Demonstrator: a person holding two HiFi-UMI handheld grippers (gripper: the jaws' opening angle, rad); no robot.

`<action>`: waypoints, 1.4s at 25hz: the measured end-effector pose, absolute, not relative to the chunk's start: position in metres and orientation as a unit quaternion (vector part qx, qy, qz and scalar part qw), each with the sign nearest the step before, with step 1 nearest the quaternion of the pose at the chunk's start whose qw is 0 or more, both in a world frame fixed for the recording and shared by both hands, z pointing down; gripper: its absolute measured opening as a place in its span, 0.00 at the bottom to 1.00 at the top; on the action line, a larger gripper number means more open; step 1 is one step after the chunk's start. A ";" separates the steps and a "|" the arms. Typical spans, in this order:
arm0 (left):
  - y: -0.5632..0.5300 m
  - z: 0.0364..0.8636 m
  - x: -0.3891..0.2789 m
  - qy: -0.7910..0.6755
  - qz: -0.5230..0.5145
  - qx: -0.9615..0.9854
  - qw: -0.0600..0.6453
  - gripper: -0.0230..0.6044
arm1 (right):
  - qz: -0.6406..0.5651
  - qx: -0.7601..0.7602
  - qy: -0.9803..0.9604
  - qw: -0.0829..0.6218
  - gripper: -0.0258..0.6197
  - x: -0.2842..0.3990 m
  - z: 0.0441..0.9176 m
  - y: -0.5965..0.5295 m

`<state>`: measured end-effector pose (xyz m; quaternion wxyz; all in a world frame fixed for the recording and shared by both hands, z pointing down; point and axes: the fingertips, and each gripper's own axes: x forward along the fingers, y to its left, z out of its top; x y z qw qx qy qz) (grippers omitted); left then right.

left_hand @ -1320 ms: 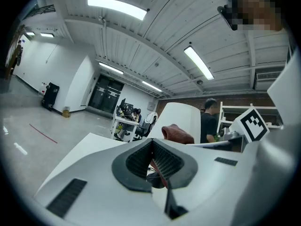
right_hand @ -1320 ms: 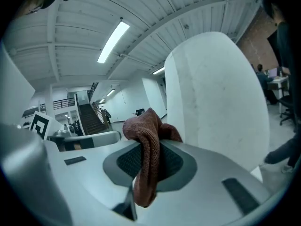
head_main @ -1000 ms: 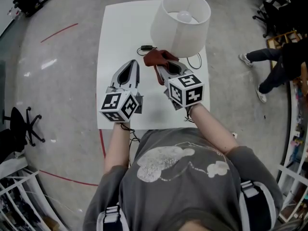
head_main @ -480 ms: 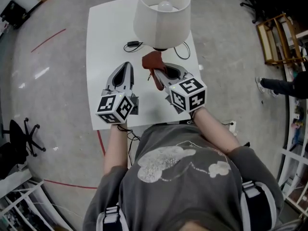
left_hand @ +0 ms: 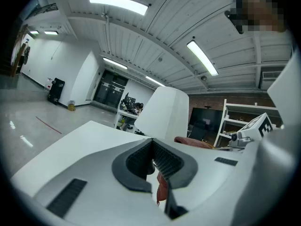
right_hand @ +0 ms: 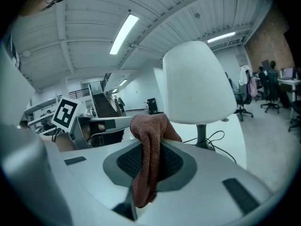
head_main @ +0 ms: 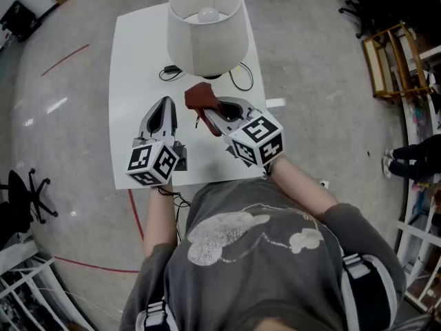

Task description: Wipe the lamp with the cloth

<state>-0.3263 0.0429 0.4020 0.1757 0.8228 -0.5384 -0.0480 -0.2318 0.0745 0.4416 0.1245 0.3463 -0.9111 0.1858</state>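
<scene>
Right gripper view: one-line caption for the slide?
Right gripper shut on a bunched rust-red knit cloth, white drum-shaded table lamp standing just ahead on the white table.

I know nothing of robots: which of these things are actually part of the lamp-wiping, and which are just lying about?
In the job: lamp, cloth, right hand-held gripper clamped on the cloth.
Just about: left hand-held gripper, shut and empty; wooden shelf; office chair.
</scene>
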 end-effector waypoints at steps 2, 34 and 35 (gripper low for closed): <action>0.047 0.402 -0.312 -0.555 -0.051 0.812 0.174 0.05 | 0.181 0.325 -0.920 0.124 0.13 -0.217 0.440 0.077; 0.137 0.400 -0.123 -0.746 -0.075 0.644 0.151 0.05 | 0.184 0.151 -0.965 0.111 0.13 0.000 0.434 0.044; 0.139 0.400 -0.121 -0.747 -0.075 0.644 0.150 0.05 | 0.185 0.149 -0.965 0.112 0.13 0.000 0.435 0.045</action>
